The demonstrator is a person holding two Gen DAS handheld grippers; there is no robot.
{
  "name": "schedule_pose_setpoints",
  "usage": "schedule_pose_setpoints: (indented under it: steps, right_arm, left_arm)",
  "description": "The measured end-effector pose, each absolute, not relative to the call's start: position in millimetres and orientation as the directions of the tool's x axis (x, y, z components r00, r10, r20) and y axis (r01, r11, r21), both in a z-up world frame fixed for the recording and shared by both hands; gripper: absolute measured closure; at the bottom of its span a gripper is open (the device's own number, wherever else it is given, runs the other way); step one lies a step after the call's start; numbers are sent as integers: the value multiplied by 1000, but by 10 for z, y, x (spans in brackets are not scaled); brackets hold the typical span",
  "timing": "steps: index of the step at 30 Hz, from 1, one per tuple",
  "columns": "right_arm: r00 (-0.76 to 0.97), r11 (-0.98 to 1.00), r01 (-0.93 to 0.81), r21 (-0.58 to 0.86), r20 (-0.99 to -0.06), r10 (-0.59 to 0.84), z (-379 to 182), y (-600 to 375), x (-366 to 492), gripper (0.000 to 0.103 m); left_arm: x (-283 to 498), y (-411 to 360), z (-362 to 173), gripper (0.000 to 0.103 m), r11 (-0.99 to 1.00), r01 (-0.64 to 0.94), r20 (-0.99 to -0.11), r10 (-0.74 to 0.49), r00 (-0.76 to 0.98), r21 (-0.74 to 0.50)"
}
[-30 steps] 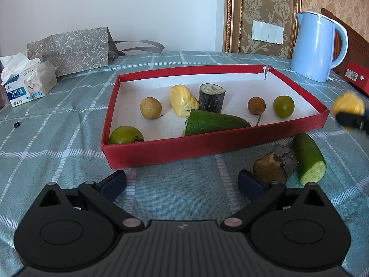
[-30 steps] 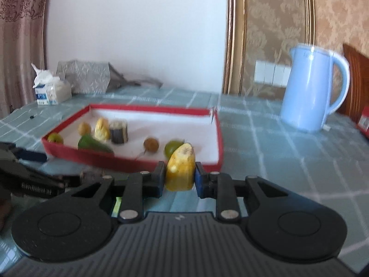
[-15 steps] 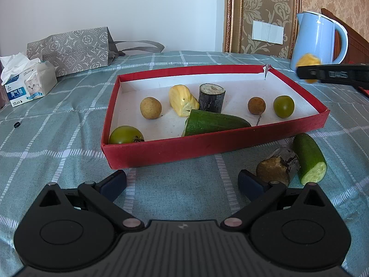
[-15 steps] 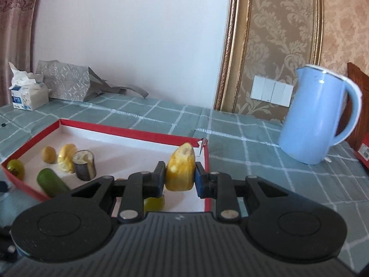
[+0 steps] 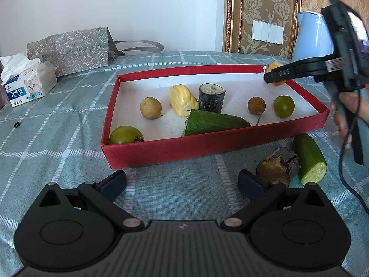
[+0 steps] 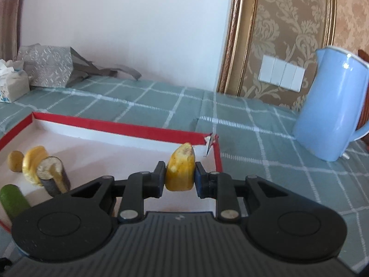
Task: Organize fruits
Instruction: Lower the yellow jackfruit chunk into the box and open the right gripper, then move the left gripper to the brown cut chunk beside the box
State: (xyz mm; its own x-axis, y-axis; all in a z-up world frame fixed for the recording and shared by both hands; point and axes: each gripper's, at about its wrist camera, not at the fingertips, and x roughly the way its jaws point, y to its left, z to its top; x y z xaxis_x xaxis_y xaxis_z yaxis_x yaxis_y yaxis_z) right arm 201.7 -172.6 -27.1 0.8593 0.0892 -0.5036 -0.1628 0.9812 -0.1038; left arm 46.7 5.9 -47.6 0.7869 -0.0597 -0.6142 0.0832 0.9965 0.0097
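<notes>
Fruit piece, yellow, sits pinched in the right tongs above the red box, ready to drop in. The left tongs wait spread wide, holding nothing.

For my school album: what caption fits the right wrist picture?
Right gripper holds a yellow fruit piece over the red box's torn corner.

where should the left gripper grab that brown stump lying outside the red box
Grip the stump across its round sides, mid-length, coming down from above. It lies on its side with the cut face towards the left gripper, so the curved flanks are what the fingers can close on. The cucumber piece sits close against its right flank, leaving little room for a finger there; probably nudge it clear or tilt in from the left.
</notes>
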Motion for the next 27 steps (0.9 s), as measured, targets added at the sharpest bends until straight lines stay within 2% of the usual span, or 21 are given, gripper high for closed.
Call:
schedule_pose_setpoints:
  steps: [6, 8, 11, 12, 14, 18, 20, 21, 27]
  right_arm:
    - [837, 985, -155, -73, -540, 91, -371, -1747, 2133, 76]
    - [844, 986, -148, -77, -530, 85, -371, -1753, 2111, 56]
    - [865, 988, -136, -77, -495, 80, -316, -1769, 2042, 40]
    - [868, 988, -138, -68, -490, 88, -294, -1782, 2020, 38]
    - [877, 990, -132, -59, -472, 89, -258, -1784, 1945, 23]
    - [903, 989, -116, -89, -424, 67, -182, -1819, 1694, 17]
    - [908, 993, -112, -46, -410, 83, -129, -1907, 1524, 3]
    - [911, 994, -110, -17, -403, 94, -103, -1965, 1413, 0]
    - [945, 993, -104, 57, -305, 116, -41, -2239, 713, 0]
  left_arm:
    - [467, 59, -475, 0, 996, 83, -614, -60, 787, 10]
    - [468, 59, -475, 0, 996, 83, -614, -60, 787, 10]
    - [466, 61, -474, 0, 996, 83, -614, -60, 787, 10]
    - [468, 60, -473, 0, 996, 83, -614, -60, 787, 10]
    - [467, 60, -472, 0, 996, 83, -615, -60, 787, 9]
    - [467, 61, -471, 0, 996, 83, -615, -60, 787, 9]
    - [465, 62, -471, 0, 996, 83, -615, -60, 787, 9]
    - [468, 61, -470, 0, 996, 83, -615, -60, 787, 9]
    - [469, 61, -469, 0, 996, 83, -615, -60, 787, 9]
